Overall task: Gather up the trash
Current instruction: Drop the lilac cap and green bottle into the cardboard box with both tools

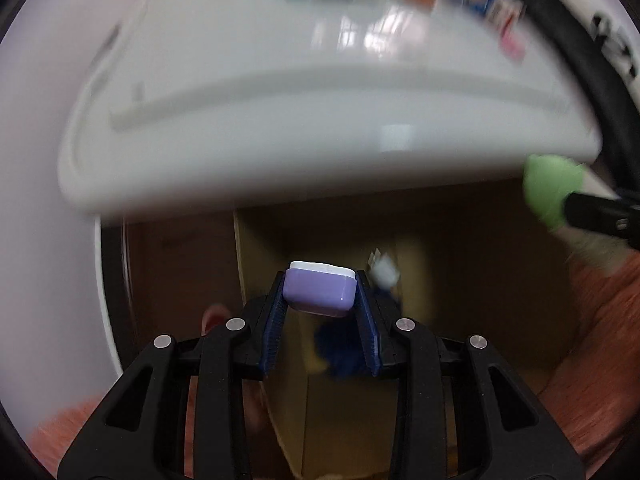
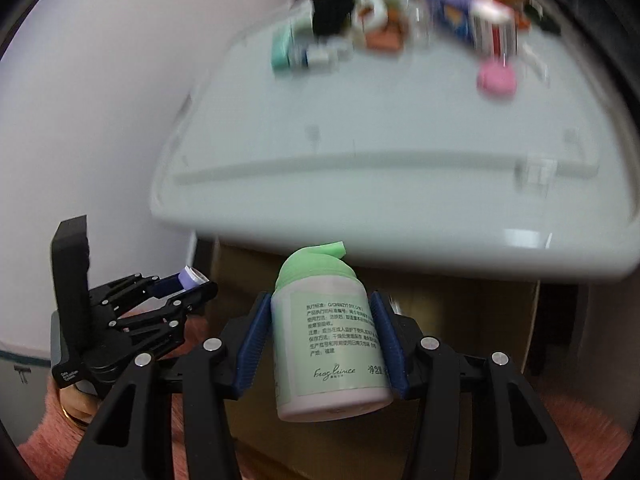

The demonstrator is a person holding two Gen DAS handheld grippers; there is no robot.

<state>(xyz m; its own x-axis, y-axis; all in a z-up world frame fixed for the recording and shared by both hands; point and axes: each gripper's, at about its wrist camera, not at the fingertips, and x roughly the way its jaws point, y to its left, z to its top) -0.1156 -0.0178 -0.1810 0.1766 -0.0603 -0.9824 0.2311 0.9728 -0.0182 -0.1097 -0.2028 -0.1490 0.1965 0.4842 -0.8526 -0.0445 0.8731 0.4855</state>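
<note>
Grippers both hold trash past the near edge of the white table (image 2: 400, 184): left gripper (image 1: 320, 288) is clamped on a small purple jar (image 1: 319, 291), right gripper (image 2: 324, 320) pinches a green-capped bottle (image 2: 328, 336), over a cardboard box (image 1: 460, 280).

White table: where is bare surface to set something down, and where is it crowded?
The white table is bare across its near and middle part, from the front edge back to the pink round item. The far edge is crowded with blurred boxes and packets. Both grippers hang off the table's front edge.
</note>
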